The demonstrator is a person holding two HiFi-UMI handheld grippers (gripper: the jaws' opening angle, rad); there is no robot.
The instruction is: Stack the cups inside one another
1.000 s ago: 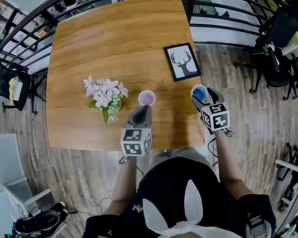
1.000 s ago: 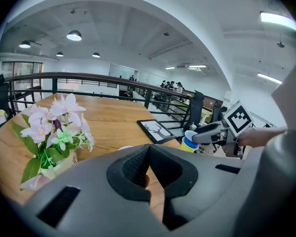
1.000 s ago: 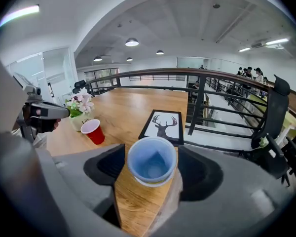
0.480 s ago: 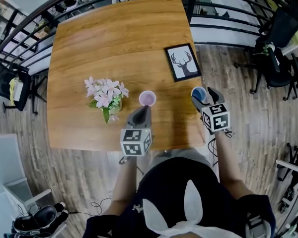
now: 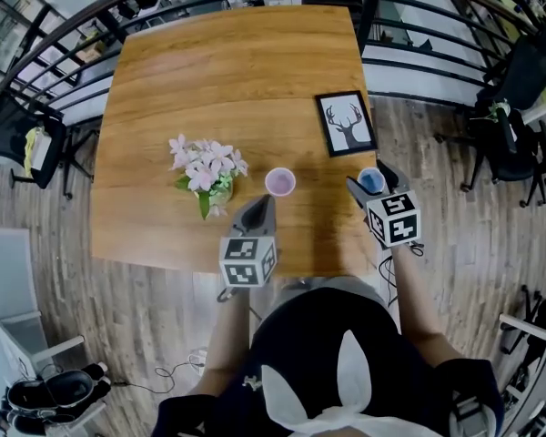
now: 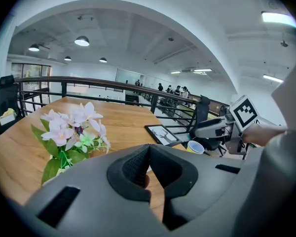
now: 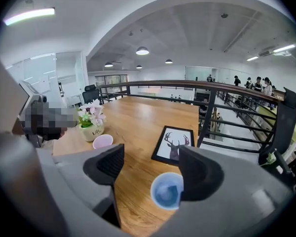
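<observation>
A pink cup point(image 5: 279, 182) stands upright on the wooden table point(image 5: 218, 80), right of the flowers. My left gripper point(image 5: 264, 200) sits just short of it, jaws shut with nothing in them point(image 6: 148, 149); the jaws hide that cup in the left gripper view. A blue cup point(image 5: 371, 181) stands near the table's right edge. My right gripper point(image 5: 373, 188) is open, one jaw on each side of it. In the right gripper view the blue cup point(image 7: 166, 190) lies between the wide-open jaws point(image 7: 150, 162), close against the right one, with the pink cup point(image 7: 103, 141) further left.
A small pot of pink flowers point(image 5: 207, 167) stands left of the pink cup. A framed deer picture point(image 5: 348, 124) lies flat beyond the blue cup. A black railing point(image 5: 455, 53) runs round the table's far and right sides. Office chairs point(image 5: 519, 80) stand on the right.
The head view has shifted, so the table sits a little further right and lower. Both grippers and both cups keep about the same places relative to each other.
</observation>
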